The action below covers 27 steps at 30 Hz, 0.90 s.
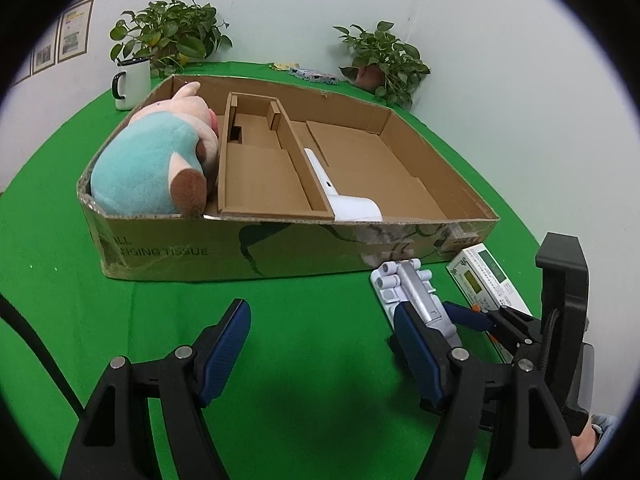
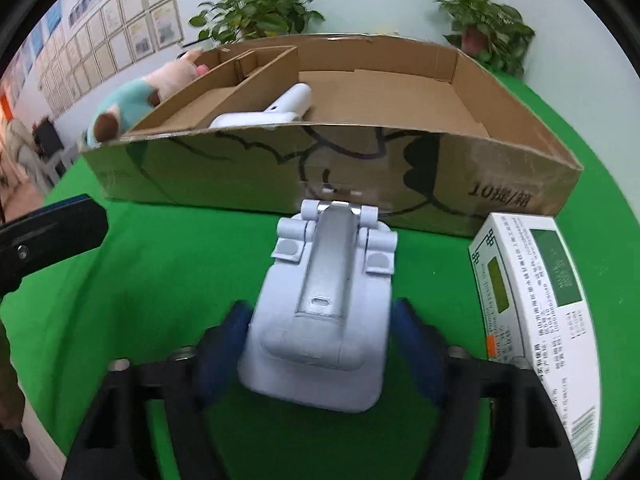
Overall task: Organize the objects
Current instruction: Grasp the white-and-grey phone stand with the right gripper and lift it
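A white and silver folding stand [image 2: 326, 312] lies on the green cloth in front of the cardboard box [image 2: 520, 184]. My right gripper [image 2: 322, 344] has its blue pads on both sides of the stand's near end. The stand [image 1: 412, 292] and the right gripper [image 1: 472, 320] also show in the left wrist view. My left gripper [image 1: 320, 332] is open and empty, low over the cloth left of the stand. A plush toy [image 1: 160, 160] lies in the box's left compartment. A white device [image 1: 340, 188] lies in the right compartment.
A white and green medicine box [image 2: 536, 312] lies right of the stand. A white mug [image 1: 132, 82] and two potted plants [image 1: 172, 36] stand behind the box. Small packets [image 1: 312, 74] lie at the table's far edge.
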{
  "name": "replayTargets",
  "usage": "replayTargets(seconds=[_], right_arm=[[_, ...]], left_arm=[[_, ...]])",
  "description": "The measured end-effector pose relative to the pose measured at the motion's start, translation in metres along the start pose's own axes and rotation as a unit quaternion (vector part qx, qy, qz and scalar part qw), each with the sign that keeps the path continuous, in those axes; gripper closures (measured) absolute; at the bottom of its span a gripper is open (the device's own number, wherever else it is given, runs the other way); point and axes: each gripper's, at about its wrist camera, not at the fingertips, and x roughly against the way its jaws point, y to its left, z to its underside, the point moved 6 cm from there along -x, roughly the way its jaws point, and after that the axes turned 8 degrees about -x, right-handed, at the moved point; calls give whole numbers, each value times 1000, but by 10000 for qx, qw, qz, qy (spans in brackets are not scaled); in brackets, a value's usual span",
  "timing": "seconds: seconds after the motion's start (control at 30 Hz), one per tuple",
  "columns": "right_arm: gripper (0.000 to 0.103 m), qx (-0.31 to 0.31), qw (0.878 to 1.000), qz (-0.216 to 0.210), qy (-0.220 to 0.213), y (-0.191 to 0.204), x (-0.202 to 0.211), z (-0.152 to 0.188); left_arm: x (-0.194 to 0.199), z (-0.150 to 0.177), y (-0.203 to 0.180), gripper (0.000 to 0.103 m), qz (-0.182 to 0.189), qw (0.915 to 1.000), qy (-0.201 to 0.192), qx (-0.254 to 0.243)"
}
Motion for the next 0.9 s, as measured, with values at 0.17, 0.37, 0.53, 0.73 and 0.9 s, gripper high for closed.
replayTargets(seconds=[0.17,0.37,0.53,0.73,0.9], right_arm=[[37,149,9989,-414,156,9,30,39],[2,352,9959,-764,-325,20,67,76],[2,691,9934,-712,-570,26,71,79],[30,634,9959,-502,-404,23,54,73],[36,445,9973,-326,-491,18,54,76]], left_arm=[[8,30,-11,31,748,9964,280,287],[-8,63,-38,31,1859,9758,783,842],[-22,68,-58,38,2288,9634,995,978],[-29,67,-62,44,2443,9576,929,1213],[-26,72,-58,59,2412,9558,979,1364]])
